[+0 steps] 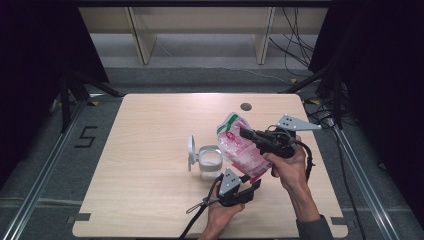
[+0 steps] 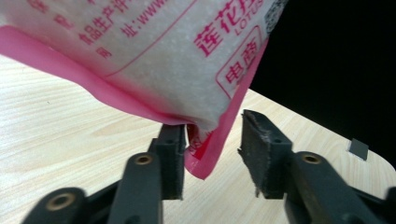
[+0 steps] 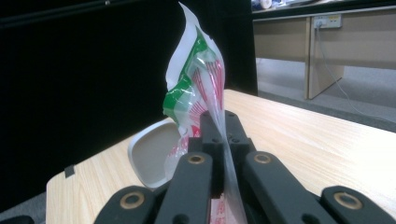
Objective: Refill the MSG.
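Observation:
A clear plastic bag [image 1: 240, 147] of white grains, printed in pink with a green top, hangs tilted over the table's right half. My right gripper [image 1: 245, 132] is shut on its upper part, and in the right gripper view the film [image 3: 196, 93] rises crumpled from between the closed jaws [image 3: 219, 121]. My left gripper [image 1: 254, 184] sits below, at the bag's lower end. In the left gripper view the pink bottom corner [image 2: 205, 158] hangs between the parted jaws [image 2: 212, 135], lying against one pad [image 2: 173, 154] and apart from the other.
A clear jar [image 1: 210, 161] holding white grains stands just left of the bag, its hinged lid [image 1: 191, 150] swung open to the left. The wooden table [image 1: 150, 130] has a cable hole [image 1: 246, 106] near its far edge. Dark curtains flank both sides.

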### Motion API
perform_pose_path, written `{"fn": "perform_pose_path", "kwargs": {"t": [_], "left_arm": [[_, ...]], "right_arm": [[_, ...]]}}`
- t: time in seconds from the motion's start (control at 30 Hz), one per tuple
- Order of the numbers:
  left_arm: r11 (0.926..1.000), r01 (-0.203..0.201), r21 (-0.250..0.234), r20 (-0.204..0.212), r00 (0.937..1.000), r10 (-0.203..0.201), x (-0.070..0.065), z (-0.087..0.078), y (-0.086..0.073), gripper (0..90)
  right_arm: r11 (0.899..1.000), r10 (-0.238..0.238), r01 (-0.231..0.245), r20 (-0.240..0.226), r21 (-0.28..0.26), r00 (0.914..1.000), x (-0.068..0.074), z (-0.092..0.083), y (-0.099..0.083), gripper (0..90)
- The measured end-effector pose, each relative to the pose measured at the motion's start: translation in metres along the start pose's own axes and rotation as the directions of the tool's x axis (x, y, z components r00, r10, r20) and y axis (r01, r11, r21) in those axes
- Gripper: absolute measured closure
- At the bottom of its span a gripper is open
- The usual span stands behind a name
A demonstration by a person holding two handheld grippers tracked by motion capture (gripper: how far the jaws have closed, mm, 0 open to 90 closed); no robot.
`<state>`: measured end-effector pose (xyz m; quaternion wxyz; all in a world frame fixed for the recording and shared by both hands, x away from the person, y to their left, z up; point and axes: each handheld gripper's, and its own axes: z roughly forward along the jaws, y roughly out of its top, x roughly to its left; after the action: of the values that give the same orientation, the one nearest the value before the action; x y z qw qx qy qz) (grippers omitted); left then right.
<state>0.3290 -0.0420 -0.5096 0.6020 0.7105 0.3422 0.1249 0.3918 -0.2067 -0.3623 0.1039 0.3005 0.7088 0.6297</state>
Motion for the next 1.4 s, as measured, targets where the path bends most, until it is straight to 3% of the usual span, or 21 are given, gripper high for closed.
{"fn": "perform_pose_path", "kwargs": {"t": [0.17,0.27,0.3,0.37,0.4,0.47,0.57,0.63,0.73,0.77,0.9,0.93,1.0,1.03,1.1,1.13,1.17,1.2,1.27,1.33,1.4], "left_arm": [[0.9993,0.037,-0.012,-0.005,0.9993,-0.037,-0.004,-0.006,-0.001,47.1],[0.9999,-0.011,0.013,-0.037,0.9993,0.011,-0.005,-0.016,-0.003,45.5],[0.9998,-0.008,0.016,-0.035,0.9994,0.008,-0.006,-0.019,-0.004,45.5],[0.9996,-0.002,0.028,-0.008,1.0,0.002,-0.005,-0.023,-0.004,43.7],[0.9995,-0.004,0.032,-0.011,0.9999,0.004,-0.006,-0.024,-0.004,43.2],[0.9986,-0.042,0.032,0.001,0.9991,0.042,-0.005,-0.029,-0.002,43.2],[0.998,-0.053,0.033,0.001,0.9986,0.053,-0.006,-0.036,-0.001,43.2],[0.9951,-0.086,0.048,0.004,0.9963,0.086,-0.004,-0.04,-0.001,42.9],[0.9941,-0.089,0.062,0.004,0.996,0.089,-0.001,-0.046,-0.002,43.0],[0.9967,-0.059,0.057,-0.002,0.9983,0.059,-0.002,-0.047,-0.003,42.8],[0.9954,-0.083,0.047,0.003,0.9965,0.083,0.004,-0.052,-0.006,42.4],[0.9965,-0.059,0.059,-0.016,0.998,0.06,0.003,-0.055,-0.006,42.4],[0.9955,-0.077,0.056,-0.015,0.9969,0.078,0.005,-0.059,-0.006,42.6],[0.9937,-0.099,0.052,-0.014,0.9949,0.1,0.007,-0.06,-0.006,42.8],[0.9934,-0.098,0.058,-0.031,0.9945,0.1,0.009,-0.065,-0.005,42.8],[0.9933,-0.102,0.053,-0.035,0.994,0.104,0.011,-0.067,-0.005,42.8],[0.9972,-0.061,0.043,-0.046,0.9969,0.063,0.011,-0.068,-0.006,42.9],[0.9951,-0.089,0.042,-0.041,0.995,0.091,0.015,-0.07,-0.006,42.9],[0.9964,-0.074,0.041,-0.05,0.9959,0.076,0.019,-0.074,-0.006,42.8],[0.997,-0.066,0.04,-0.055,0.9962,0.068,0.023,-0.076,-0.006,42.8],[0.9972,-0.068,0.032,-0.051,0.9963,0.07,0.027,-0.077,-0.007,42.9]], "right_arm": [[0.999,0.028,-0.029,-0.011,-0.028,0.9995,-0.003,-0.005,-0.002,90.0],[0.999,0.032,-0.032,-0.01,-0.038,0.9994,-0.004,-0.008,-0.003,90.0],[0.998,0.056,-0.056,-0.012,-0.028,0.9984,-0.004,-0.009,-0.004,90.0],[0.999,0.027,-0.027,-0.007,-0.038,0.9996,-0.007,-0.009,-0.005,90.0],[0.998,0.055,-0.055,-0.005,-0.021,0.9985,-0.005,-0.011,-0.006,90.0],[0.999,0.028,-0.028,-0.002,-0.031,0.9996,-0.008,-0.01,-0.008,90.0],[0.999,0.04,-0.04,0.014,-0.021,0.9991,-0.01,-0.011,-0.012,90.0],[0.999,0.052,-0.051,0.021,-0.014,0.9984,-0.012,-0.011,-0.015,90.0],[0.997,0.072,-0.072,0.021,-0.009,0.9972,-0.015,-0.01,-0.022,90.0],[0.998,0.057,-0.057,0.016,-0.011,0.9983,-0.018,-0.009,-0.024,90.0],[0.996,0.088,-0.088,0.033,0.011,0.9956,-0.023,-0.009,-0.034,90.0],[0.995,0.096,-0.096,0.032,0.006,0.9949,-0.025,-0.01,-0.038,90.0],[0.997,0.077,-0.078,0.041,0.019,0.9962,-0.03,-0.012,-0.044,90.0],[0.993,0.107,-0.109,0.045,0.039,0.9933,-0.029,-0.014,-0.047,90.0],[0.992,0.124,-0.125,0.045,0.028,0.9913,-0.032,-0.018,-0.053,90.0],[0.992,0.124,-0.126,0.055,0.026,0.9907,-0.032,-0.022,-0.053,90.0],[0.993,0.11,-0.112,0.067,0.032,0.9917,-0.032,-0.026,-0.052,90.0],[0.993,0.11,-0.113,0.079,0.037,0.9908,-0.032,-0.029,-0.052,90.0],[0.996,0.081,-0.084,0.09,0.034,0.9926,-0.034,-0.036,-0.055,90.0],[0.995,0.097,-0.1,0.099,0.022,0.9904,-0.032,-0.041,-0.057,90.0],[0.997,0.06,-0.065,0.125,0.034,0.9904,-0.032,-0.045,-0.057,90.0]]}}
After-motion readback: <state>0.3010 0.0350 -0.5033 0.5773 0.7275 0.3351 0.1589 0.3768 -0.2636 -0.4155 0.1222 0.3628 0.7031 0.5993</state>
